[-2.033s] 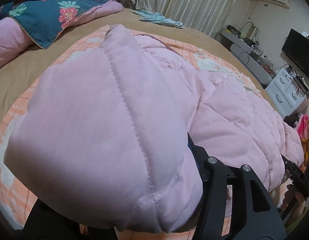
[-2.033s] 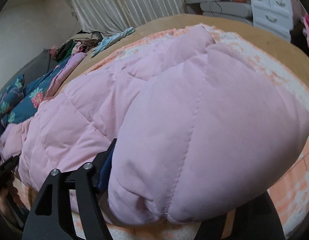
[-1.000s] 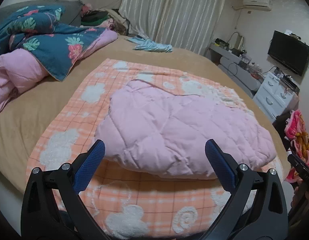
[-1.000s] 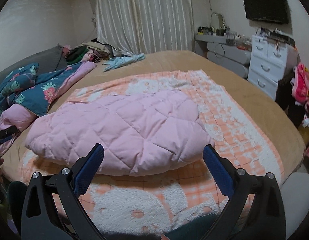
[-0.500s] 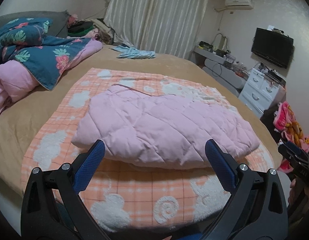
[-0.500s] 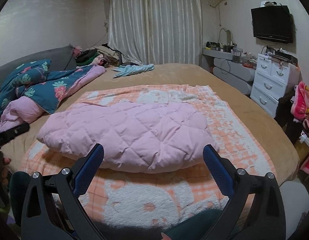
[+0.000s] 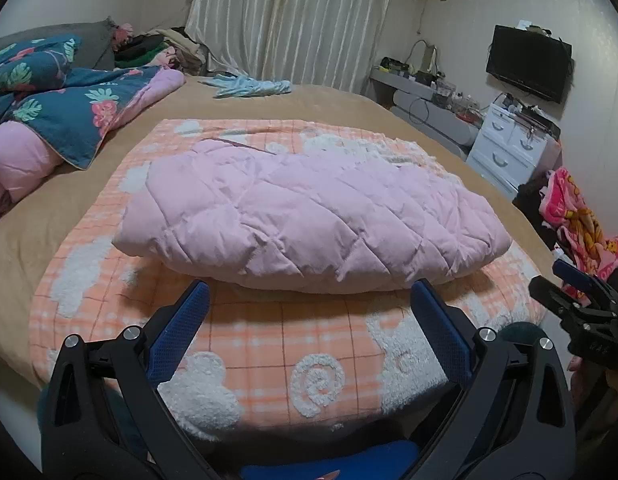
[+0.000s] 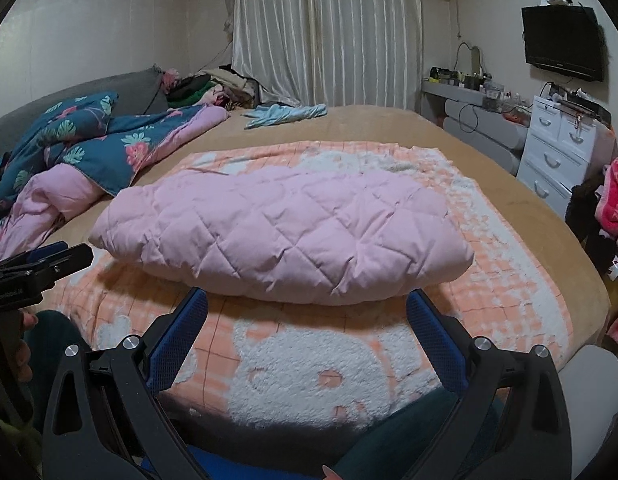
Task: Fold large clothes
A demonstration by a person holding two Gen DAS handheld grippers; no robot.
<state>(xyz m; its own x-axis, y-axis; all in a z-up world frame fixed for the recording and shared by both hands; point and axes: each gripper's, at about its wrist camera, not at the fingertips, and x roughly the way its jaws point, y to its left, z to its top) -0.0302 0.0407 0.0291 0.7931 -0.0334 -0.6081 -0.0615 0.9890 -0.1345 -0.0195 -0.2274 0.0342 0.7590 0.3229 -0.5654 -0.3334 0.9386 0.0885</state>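
A pink quilted jacket (image 7: 309, 220) lies folded into a puffy oblong bundle on an orange-and-white checked blanket (image 7: 269, 356) with white fleecy cartoon shapes, spread over the tan bed (image 7: 37, 220). In the left wrist view the left tongs (image 7: 309, 300) stand wide apart, holding nothing, their blue pads (image 7: 181, 332) just short of the bundle's near edge. In the right wrist view the right tongs (image 8: 307, 304) are likewise spread wide and empty, near the bundle's front edge but not touching it. Each view catches the other tool at its side edge. A navy floral duvet with pink lining (image 8: 109, 152) is heaped at the left of the bed, and a light blue garment (image 8: 285, 114) lies near the striped curtains (image 8: 329, 32). A white drawer chest (image 8: 561, 144) and a wall television (image 8: 563, 42) stand on the right.
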